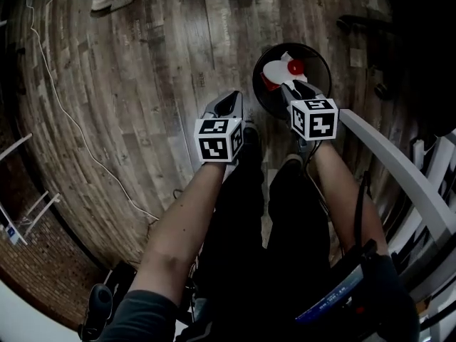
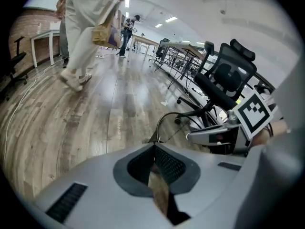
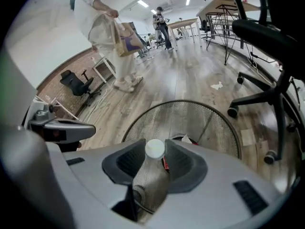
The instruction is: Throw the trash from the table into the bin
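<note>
My right gripper hangs over the round black mesh bin on the floor. Its jaws are shut on a clear plastic bottle with a white cap, cap pointing at the bin. White and red trash lies inside the bin. My left gripper hovers over the wooden floor just left of the bin, jaws shut with nothing visible between them. In the left gripper view the bin's rim and my right gripper show to the right.
A black office chair stands close beside the bin on the right. A person with a paper bag walks across the floor farther off. A thin white cable runs over the floor at left. A white table edge lies at my right.
</note>
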Action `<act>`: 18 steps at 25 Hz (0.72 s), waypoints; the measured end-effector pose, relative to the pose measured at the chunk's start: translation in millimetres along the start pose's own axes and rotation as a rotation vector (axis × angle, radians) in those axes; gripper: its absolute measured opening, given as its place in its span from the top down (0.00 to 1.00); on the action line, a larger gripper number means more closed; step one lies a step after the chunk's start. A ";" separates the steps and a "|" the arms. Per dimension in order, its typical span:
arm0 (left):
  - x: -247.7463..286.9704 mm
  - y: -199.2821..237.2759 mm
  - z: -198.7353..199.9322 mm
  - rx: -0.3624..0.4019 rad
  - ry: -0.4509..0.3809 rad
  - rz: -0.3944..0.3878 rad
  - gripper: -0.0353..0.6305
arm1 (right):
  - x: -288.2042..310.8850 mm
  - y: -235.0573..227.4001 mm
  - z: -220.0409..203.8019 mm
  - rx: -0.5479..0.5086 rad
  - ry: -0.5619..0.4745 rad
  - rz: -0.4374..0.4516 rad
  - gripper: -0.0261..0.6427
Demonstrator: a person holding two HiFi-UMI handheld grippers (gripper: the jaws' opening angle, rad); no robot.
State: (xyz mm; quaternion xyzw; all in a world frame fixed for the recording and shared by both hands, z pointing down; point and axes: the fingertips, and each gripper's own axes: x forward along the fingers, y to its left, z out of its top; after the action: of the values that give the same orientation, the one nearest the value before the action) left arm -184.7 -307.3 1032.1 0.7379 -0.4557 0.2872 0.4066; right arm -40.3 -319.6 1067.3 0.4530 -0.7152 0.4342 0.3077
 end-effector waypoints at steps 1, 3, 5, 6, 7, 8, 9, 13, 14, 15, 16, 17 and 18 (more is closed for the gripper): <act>1.4 3.2 -4.5 -0.001 0.002 0.002 0.93 | 6.3 -0.6 -3.3 0.000 0.014 -0.002 0.76; 2.1 7.3 -11.0 0.000 0.007 0.004 0.93 | 16.2 -3.1 -7.4 -0.005 0.037 -0.012 0.76; -1.3 9.9 -12.7 0.003 0.006 0.005 0.93 | 22.5 -5.6 -8.2 -0.017 0.056 -0.025 0.76; -5.3 10.8 -12.1 0.005 0.004 0.005 0.93 | 23.2 -6.2 -7.6 -0.023 0.062 -0.032 0.75; -11.2 11.2 -11.0 0.006 0.001 0.005 0.93 | 21.5 -6.0 -6.5 -0.024 0.063 -0.037 0.73; -18.7 10.9 -9.5 0.006 -0.002 0.006 0.93 | 17.0 -4.5 -4.5 -0.021 0.059 -0.038 0.64; -27.4 10.0 -7.3 0.006 -0.004 0.007 0.93 | 9.7 -1.9 -1.4 -0.015 0.051 -0.037 0.58; -71.9 -0.3 11.2 -0.007 -0.025 0.011 0.93 | -40.7 13.4 20.9 -0.013 -0.003 -0.039 0.58; -84.9 -5.1 17.2 -0.016 -0.035 0.011 0.93 | -56.7 18.8 27.2 -0.016 -0.016 -0.034 0.58; -98.5 -10.8 24.0 -0.026 -0.047 0.010 0.93 | -73.5 24.4 34.0 -0.017 -0.029 -0.028 0.58; -112.6 -17.3 32.0 -0.037 -0.062 0.007 0.93 | -91.2 29.8 41.6 -0.017 -0.043 -0.024 0.58; -127.1 -24.4 41.2 -0.046 -0.078 0.004 0.93 | -109.4 34.7 50.3 -0.015 -0.057 -0.023 0.58; -141.8 -32.1 51.3 -0.053 -0.095 -0.001 0.93 | -128.1 39.5 59.9 -0.014 -0.072 -0.024 0.58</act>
State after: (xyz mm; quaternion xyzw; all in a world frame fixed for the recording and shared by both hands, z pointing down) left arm -212.4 -281.1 882.8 0.7397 -0.4818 0.2395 0.4041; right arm -28.0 -316.4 921.0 0.4749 -0.7231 0.4091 0.2903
